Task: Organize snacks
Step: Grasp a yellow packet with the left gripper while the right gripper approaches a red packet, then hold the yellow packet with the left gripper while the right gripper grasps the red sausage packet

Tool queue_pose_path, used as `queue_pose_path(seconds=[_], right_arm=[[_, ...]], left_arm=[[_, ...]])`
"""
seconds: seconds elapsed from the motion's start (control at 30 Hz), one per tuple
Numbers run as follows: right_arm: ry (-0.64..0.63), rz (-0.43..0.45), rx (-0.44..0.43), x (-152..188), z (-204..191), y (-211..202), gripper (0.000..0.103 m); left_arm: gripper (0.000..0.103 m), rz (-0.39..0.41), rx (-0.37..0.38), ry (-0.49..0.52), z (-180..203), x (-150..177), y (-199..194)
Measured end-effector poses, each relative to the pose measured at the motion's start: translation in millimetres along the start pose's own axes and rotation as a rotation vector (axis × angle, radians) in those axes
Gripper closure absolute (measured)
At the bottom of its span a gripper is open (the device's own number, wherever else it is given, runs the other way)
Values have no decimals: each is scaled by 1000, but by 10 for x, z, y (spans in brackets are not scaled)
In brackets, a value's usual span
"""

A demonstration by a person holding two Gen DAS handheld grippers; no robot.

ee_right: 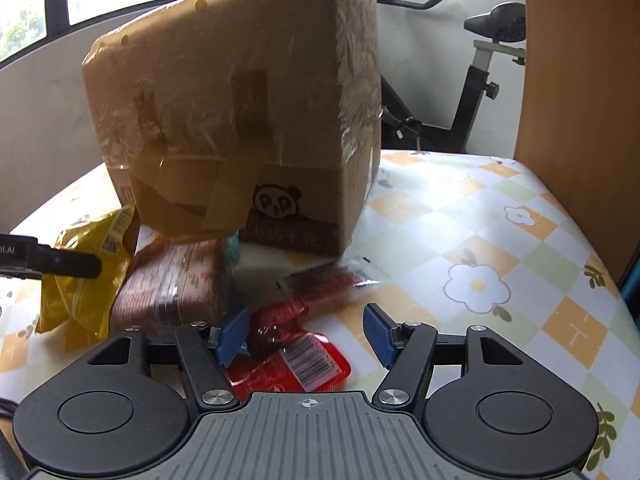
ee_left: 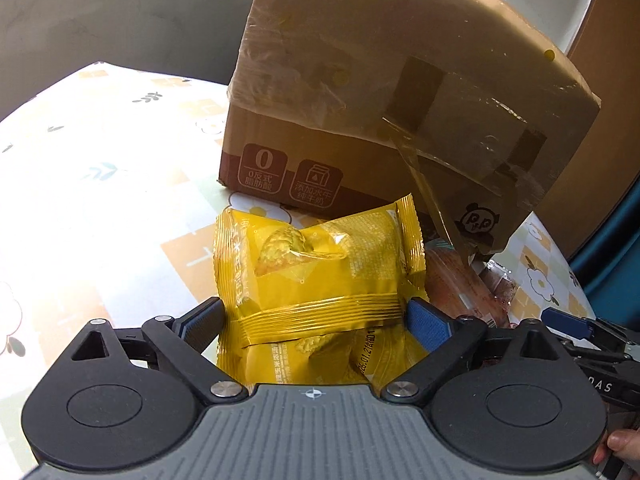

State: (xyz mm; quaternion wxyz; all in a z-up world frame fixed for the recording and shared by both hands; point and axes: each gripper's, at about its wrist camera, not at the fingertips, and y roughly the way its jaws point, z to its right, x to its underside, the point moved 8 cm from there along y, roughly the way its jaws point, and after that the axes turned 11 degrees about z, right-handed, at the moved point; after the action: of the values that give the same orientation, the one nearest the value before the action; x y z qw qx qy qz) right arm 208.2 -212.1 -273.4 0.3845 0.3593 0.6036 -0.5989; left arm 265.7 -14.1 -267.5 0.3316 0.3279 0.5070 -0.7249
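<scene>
While both grippers hang low over the flowered table [ee_right: 500, 216], the scene reads as follows.

Left gripper [ee_left: 316, 316]: its jaws stand wide, one on each side of the yellow snack packet [ee_left: 320, 272]; the pads look to be touching its crimped edges, though a firm grip cannot be told.

Right gripper [ee_right: 306, 336]: half open around the red sachet [ee_right: 296, 356], the right pad clear of it, so nothing is held.

Cardboard box [ee_right: 240, 120]: taped, tilted, apparently propped on the snacks beneath it.

Brown wrapped snack [ee_right: 176, 284]: wedged under the box's edge, beside the yellow packet.

Dark flat packet [ee_right: 328, 280]: lies loose just before the box.
</scene>
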Motion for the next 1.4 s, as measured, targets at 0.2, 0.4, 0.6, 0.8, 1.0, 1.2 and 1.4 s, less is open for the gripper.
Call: queue_pose_path(seconds=[0.2,0.4,0.6,0.8,1.0,1.2,1.4], right_arm=[[-71,-22,-22,128,-162,-54,37],[-206,-69,-59,203,-295,31,32],[-223,-73,-96,147,-312,189,26],[-180,-76,-155,125,-279,330,23],[-164,-42,-149,153,-273,274,23],[-178,-16,-164,152,-346,176,44],[-184,15,-126,135,-317,137,61]], left_arm=[[28,49,-34,9,-53,-56,-143],[29,74,-61,58,-141,-35,-322],[29,103,-60,59,-217,0,-472],[29,120,-67,35,-259,-3,-532],[29,131,-75,37,-203,45,-552],[29,131,-87,66,-133,106,-571],[29,134,-87,63,-136,119,-594]])
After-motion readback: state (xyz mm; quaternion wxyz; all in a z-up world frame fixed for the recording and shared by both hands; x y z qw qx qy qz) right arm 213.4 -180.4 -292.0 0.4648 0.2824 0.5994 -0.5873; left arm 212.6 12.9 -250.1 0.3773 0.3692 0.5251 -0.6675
